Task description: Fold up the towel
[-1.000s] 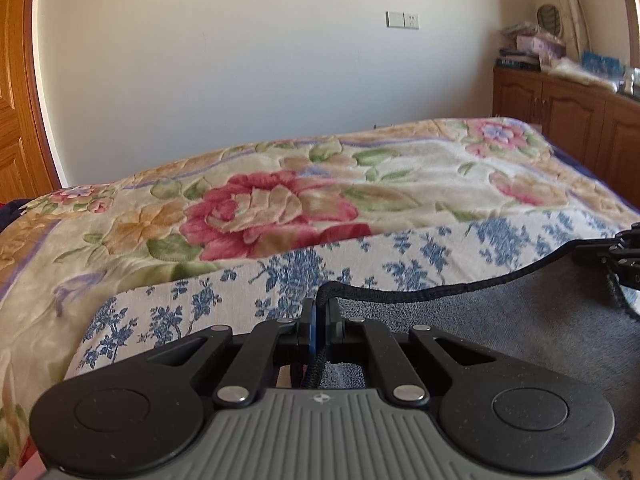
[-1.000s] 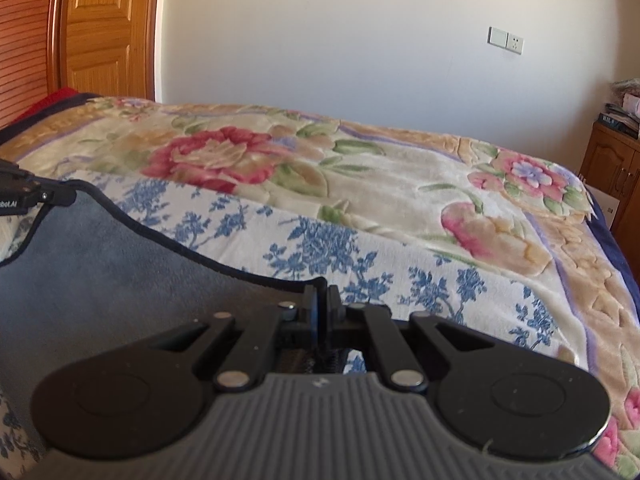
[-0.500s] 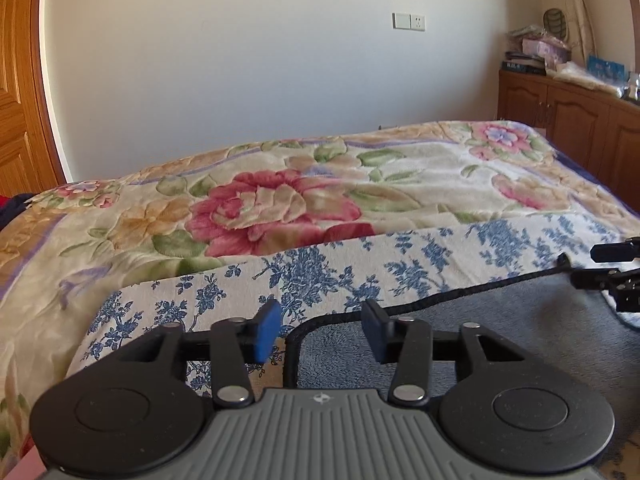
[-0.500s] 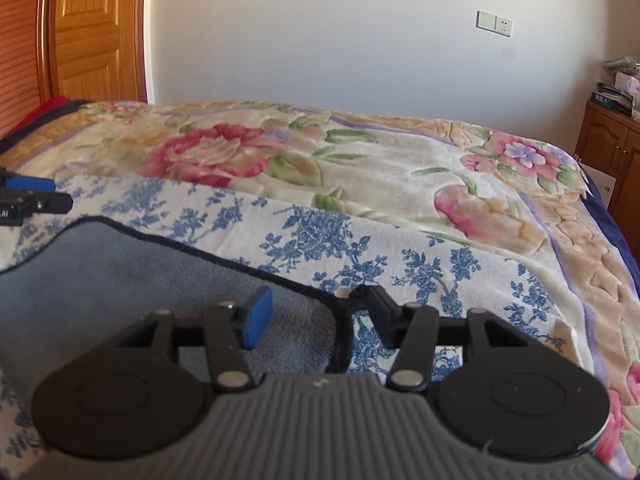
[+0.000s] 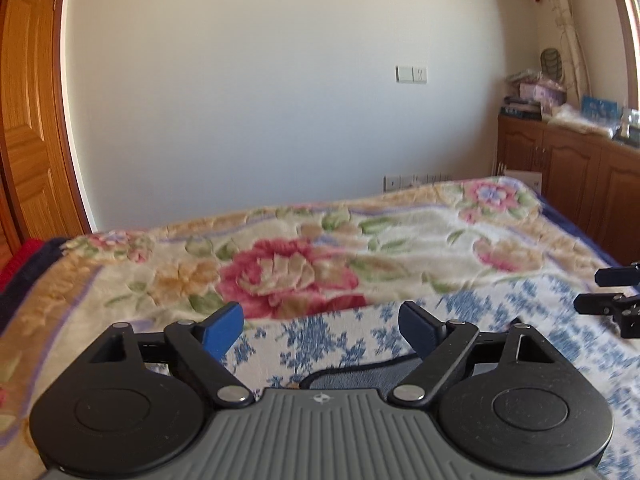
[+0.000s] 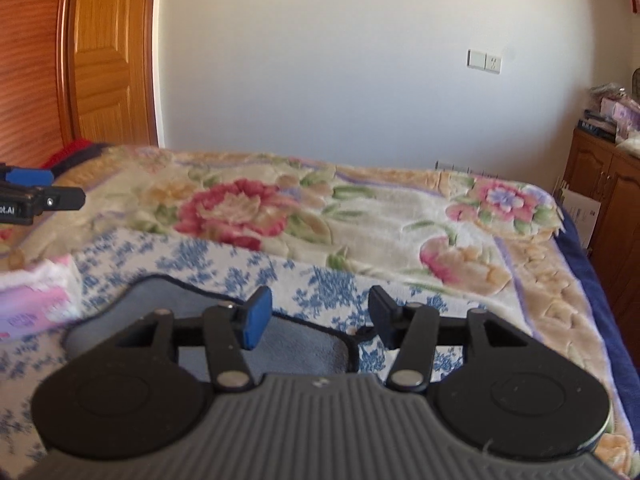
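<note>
We hold the left tool (image 5: 320,326) and the right tool (image 6: 316,312) with fingers wide apart, because the gray towel (image 6: 304,344) (dark-edged) lies on the bed (image 6: 400,216) just under them.

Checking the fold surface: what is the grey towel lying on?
The grey towel lies on a blue-flowered white cloth, which overlaps the floral blanket. Whatever is beneath those is covered.

Matt grey terry towel (image 6: 304,344) on plush floral blanket (image 6: 360,216)
</note>
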The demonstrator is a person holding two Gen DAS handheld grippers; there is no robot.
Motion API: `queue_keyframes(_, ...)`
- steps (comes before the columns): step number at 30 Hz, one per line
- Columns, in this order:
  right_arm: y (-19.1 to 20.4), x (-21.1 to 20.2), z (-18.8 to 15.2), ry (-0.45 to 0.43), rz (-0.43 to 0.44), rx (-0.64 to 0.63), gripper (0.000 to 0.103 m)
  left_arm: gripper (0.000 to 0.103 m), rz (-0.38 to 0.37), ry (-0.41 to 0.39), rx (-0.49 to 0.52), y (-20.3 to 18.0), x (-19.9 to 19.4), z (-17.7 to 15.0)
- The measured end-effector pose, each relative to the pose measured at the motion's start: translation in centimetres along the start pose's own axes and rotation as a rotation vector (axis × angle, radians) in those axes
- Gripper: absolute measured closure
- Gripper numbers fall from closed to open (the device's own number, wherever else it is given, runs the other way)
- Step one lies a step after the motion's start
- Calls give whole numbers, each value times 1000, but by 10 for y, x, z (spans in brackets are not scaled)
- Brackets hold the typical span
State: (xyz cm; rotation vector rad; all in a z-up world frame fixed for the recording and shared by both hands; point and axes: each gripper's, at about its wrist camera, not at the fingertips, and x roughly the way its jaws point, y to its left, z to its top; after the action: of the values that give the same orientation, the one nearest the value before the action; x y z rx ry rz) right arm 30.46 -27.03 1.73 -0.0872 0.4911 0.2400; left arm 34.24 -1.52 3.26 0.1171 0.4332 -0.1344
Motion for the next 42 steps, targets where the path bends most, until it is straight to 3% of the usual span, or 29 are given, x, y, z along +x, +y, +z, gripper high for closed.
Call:
queue_keyframes(10, 15, -51, 23, -63, 15, 3, 49, 14, 2, -54, 11, -8, -64, 32)
queue_keyframes(18, 26, -77, 21, -70, 24, 22, 49, 14, 19, -54, 3, -7, -97, 34)
queue_keyframes(22, 30, -89, 14, -65, 14, 48, 47, 8, 19, -60, -3, -5, -114, 31)
queue_keyframes(26, 36, -103, 7, -62, -3, 43, 39, 6, 22, -50, -6, -5, -130, 25)
queue_keyframes(34, 41, -133, -11, -45, -6, 66, 36, 5, 6, -33, -3, -9, -160, 12)
queue_keyframes(38, 44, -146, -19, -53, -10, 77, 22, 3, 1, -33, 3, -11, -176, 4)
queue_keyframes(42, 46, -156, -26, -47, -12, 83, 21, 3, 0, -34, -7, -13, -190, -7)
